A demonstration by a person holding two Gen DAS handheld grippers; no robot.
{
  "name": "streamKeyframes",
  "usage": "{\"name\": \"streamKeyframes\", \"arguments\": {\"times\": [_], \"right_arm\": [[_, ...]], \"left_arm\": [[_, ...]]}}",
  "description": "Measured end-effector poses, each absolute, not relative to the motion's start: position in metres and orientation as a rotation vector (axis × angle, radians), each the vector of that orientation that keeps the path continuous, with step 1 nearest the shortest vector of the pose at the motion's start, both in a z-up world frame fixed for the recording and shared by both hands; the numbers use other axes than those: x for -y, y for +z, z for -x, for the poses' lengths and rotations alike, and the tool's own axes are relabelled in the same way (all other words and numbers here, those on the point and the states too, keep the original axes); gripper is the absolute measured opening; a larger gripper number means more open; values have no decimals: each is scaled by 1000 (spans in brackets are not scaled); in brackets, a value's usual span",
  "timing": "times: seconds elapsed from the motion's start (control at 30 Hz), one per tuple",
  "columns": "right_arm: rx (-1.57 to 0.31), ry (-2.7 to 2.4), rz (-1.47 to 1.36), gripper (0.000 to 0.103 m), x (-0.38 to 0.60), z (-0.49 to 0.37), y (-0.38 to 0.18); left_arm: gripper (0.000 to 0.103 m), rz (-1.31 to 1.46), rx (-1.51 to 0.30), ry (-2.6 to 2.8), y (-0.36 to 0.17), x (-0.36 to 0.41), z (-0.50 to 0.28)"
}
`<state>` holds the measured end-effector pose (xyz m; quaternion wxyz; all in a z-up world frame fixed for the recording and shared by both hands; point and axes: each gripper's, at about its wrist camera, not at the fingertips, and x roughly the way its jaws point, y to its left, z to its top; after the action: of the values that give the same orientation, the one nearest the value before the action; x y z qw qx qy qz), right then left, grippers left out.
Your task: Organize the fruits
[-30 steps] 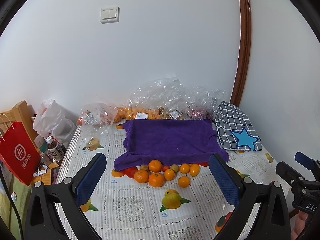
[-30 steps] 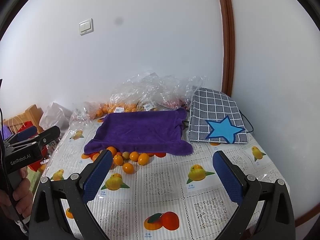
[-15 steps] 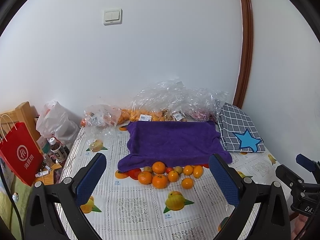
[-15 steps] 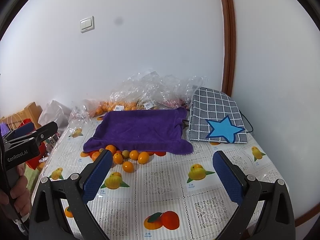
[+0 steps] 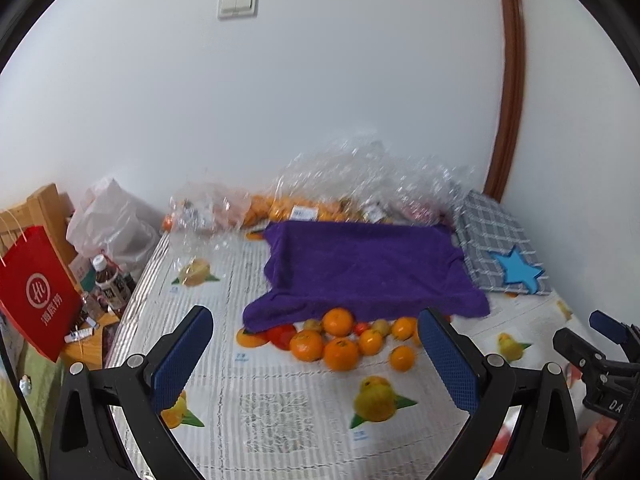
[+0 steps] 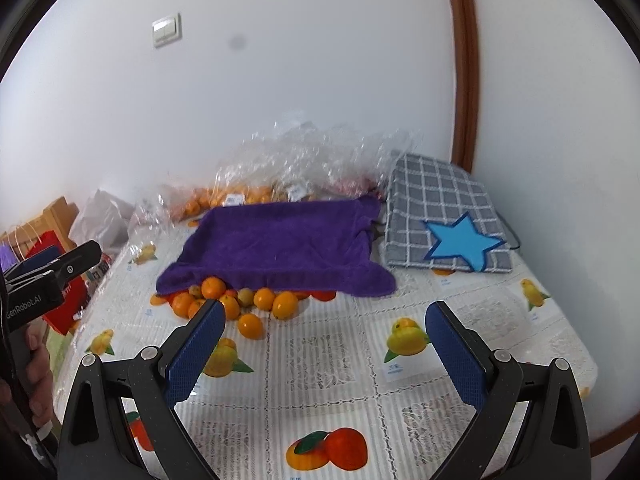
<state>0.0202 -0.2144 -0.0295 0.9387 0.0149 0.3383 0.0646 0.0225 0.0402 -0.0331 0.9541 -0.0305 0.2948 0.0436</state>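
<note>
Both my left gripper (image 5: 310, 352) and right gripper (image 6: 324, 346) were spread wide with nothing in them, hovering short of the oranges (image 5: 340, 342) piled ahead by the purple towel's (image 5: 368, 268) near edge, probably lining up a grab.

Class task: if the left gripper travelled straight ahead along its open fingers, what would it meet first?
Probably the loose oranges lying on the tablecloth at the purple towel's near edge. The left gripper is open and empty; depth is uncertain.

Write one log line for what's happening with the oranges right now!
left gripper: open, empty | right gripper: open, empty | oranges: loose by purple towel | none picked yet
</note>
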Motion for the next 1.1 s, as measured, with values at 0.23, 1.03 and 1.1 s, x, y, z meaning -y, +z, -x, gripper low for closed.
{"name": "streamKeyframes", "arguments": {"times": [0.23, 1.03, 1.1], "right_arm": [[-815, 188, -5, 69, 187, -69, -94], [-991, 290, -58, 34, 148, -169, -189], [-982, 311, -55, 34, 150, -169, -190]], "left_arm": [[84, 73, -703, 114, -84, -67, -50], [72, 161, -741, 53, -144, -109, -84], [72, 178, -752, 30, -147, -108, -86]]}}
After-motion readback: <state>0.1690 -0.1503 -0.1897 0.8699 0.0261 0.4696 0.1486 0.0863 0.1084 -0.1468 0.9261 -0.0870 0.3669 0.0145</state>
